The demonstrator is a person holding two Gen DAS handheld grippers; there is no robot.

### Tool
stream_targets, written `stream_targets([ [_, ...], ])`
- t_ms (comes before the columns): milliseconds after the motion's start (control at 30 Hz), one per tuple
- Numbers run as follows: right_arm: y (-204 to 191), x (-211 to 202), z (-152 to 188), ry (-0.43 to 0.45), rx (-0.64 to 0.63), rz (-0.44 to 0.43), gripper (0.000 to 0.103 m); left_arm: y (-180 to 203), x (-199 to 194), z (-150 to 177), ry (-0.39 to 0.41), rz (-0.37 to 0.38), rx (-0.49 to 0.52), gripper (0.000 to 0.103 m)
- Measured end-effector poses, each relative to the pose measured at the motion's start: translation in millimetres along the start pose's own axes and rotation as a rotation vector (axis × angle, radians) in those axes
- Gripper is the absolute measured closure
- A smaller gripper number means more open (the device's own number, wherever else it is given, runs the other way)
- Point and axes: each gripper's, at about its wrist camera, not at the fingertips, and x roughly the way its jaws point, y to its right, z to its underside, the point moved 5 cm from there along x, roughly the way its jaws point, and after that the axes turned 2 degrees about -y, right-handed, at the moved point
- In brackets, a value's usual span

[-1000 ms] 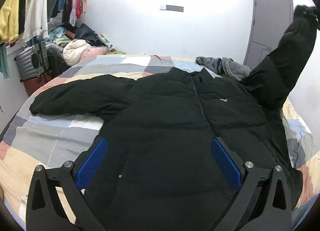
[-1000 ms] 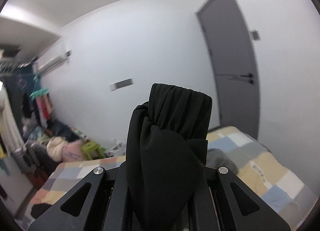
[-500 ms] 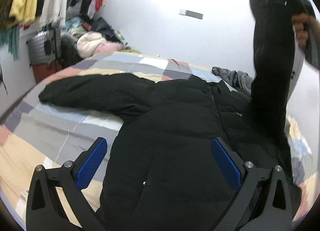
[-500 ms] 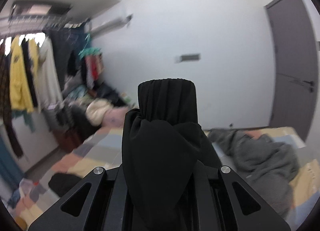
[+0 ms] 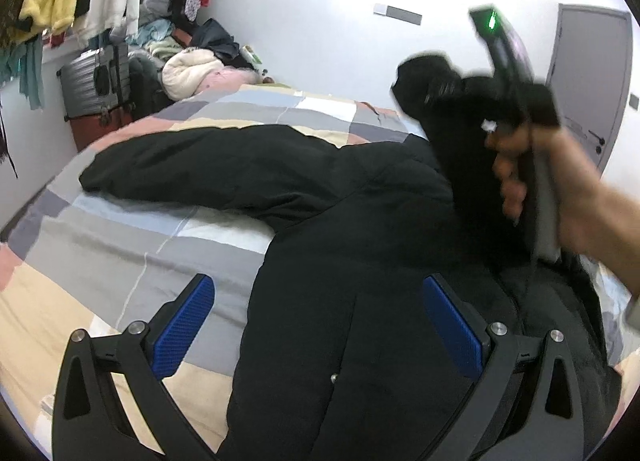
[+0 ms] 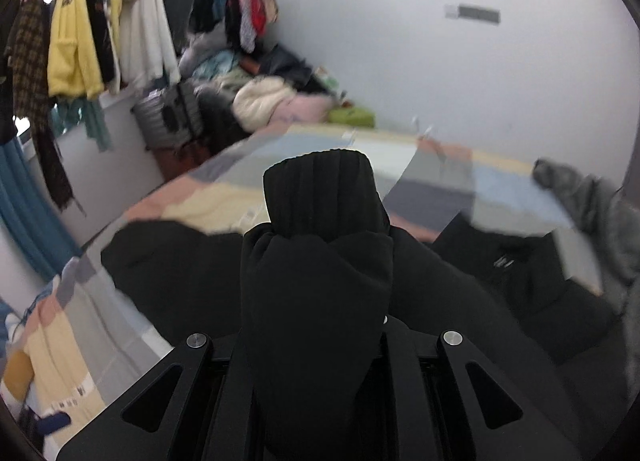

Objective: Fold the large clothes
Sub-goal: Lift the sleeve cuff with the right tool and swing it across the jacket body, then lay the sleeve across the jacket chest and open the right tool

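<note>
Now, black puffer jacket (image 5: 360, 221) lies front-up on the bed (image 5: 100, 253), over a checked quilt of grey, cream, pink and pale blue patches. One sleeve (image 5: 208, 165) stretches flat toward 9 o'clock in the left wrist view. Other sleeve (image 6: 320, 261) is raised off the bed, its ribbed cuff (image 6: 320, 189) poking up past the right claw (image 6: 320, 341).

Right claw: nearly closed, pinching the sleeve just below the cuff. A bare hand (image 5: 560, 197) holds its handle at 2 o'clock in the left view, blurred; a green light glows on top of the unit.

Left claw (image 5: 320, 325): blue pads (image 5: 182, 325) spread wide, nothing between them, hovering over the jacket's lower body near the hem.

Writing: small white chest mark on the jacket (image 6: 503, 262), too small and blurred to read. Yellow hoodie (image 6: 70, 41) on the rail at 10 o'clock carries a dark print, unreadable. Grey suitcase (image 5: 92, 89) under the rail shows no legible label.
</note>
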Motion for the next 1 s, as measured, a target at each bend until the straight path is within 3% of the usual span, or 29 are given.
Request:
stream_targets([
  [300, -3.4, 58.5, 48.4, -0.126, -0.015, -0.002, 0.092, -7.1, 18.2, 3.7, -0.032, 0.019, -0.043, 0.000],
  [433, -7.8, 58.3, 49.3, -0.137, -0.006, -0.006, 0.083, -2.2, 22.5, 5.4, -0.043, 0.024, -0.033, 0.000],
  [500, -10.5, 49.4, 42.9, -0.139, -0.003, -0.025, 0.071, 0.7, 22.5, 4.7, -0.042, 0.033, -0.028, 0.000],
  [567, -15.9, 37.9, 37.1, -0.118, -0.008, -0.053, 0.032, 4.1, 22.3, 4.7, -0.042, 0.038, -0.016, 0.000],
  [600, -19.2, 26.3, 31.1, -0.090, -0.013, -0.071, 0.023, 7.2, 20.6, 4.8, -0.039, 0.047, -0.004, 0.000],
  [733, -26.4, -21.3, 8.0, 0.004, -0.025, -0.097, 0.021, 14.5, 12.8, 2.8, -0.023, 0.059, 0.007, 0.000],
  [1000, -7.4, -108.1, -17.9, 0.135, -0.035, -0.031, 0.021, 25.1, -5.1, 3.6, -0.006, 0.091, -0.001, 0.000],
])
